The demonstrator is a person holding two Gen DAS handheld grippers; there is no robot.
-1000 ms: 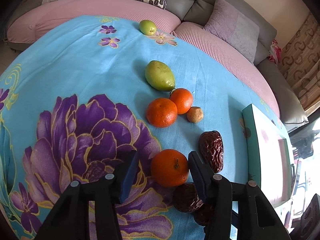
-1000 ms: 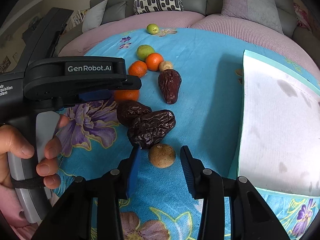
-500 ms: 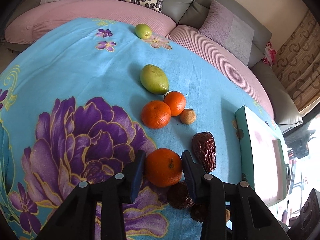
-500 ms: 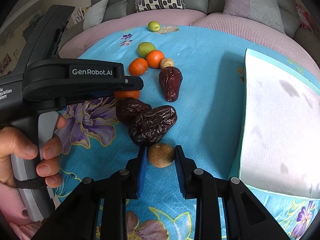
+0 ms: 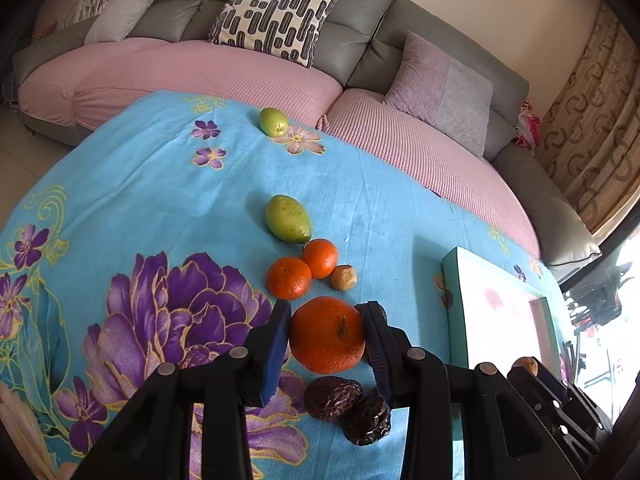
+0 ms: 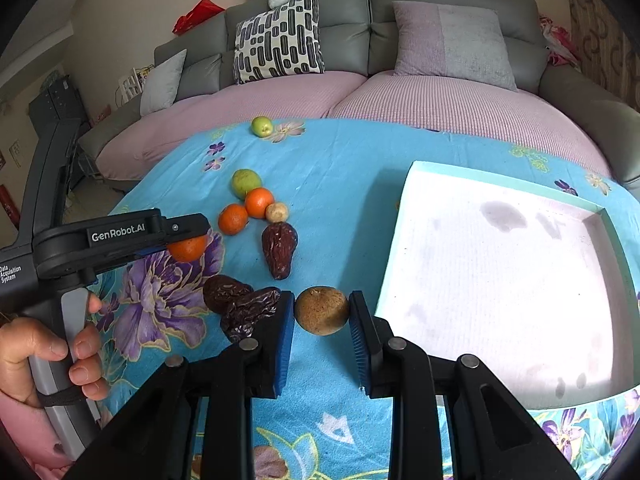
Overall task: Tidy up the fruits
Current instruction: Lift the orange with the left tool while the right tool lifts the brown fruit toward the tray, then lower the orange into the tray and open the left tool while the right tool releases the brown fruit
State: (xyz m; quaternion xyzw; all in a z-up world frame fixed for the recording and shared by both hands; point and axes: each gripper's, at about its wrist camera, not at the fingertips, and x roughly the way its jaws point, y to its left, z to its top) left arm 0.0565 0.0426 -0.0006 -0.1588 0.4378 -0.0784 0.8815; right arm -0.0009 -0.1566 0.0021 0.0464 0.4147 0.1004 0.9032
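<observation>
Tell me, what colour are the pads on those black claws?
Blue. The right gripper's pads show it best, in the right wrist view.

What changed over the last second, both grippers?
Left gripper closed from wide open onto the orange and lifted it off the cloth. Right gripper closed on the brown fruit and raised it too. The dates, other fruit and tray stayed put.

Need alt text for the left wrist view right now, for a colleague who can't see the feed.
The left gripper is shut on an orange above a blue floral cloth. Two dark dates lie below it; two more oranges, a small brown fruit and two green fruits lie beyond, a teal tray to the right.
</observation>
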